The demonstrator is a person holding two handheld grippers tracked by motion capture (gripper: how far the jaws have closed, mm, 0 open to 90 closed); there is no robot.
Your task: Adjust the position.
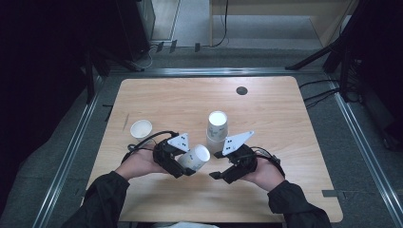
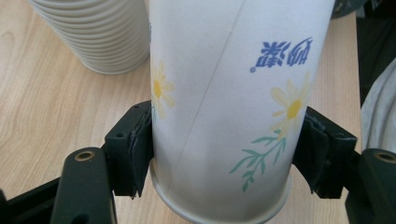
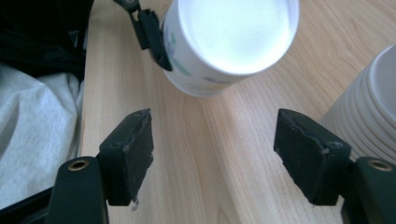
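Both left gripper point(image 2: 219, 154) pads clamp the paper cup point(image 2: 229, 93).

Paper cup held on its side above a wooden table

A paper cup point(image 1: 195, 158) is gripped by the left gripper point(image 1: 186, 167) and tipped toward the right gripper point(image 1: 215, 167), whose jaws are parted and bare — a stack of cups point(image 1: 217, 128) is seen just behind, a single white cup point(image 1: 141, 128) to the left on the table point(image 1: 190, 99).
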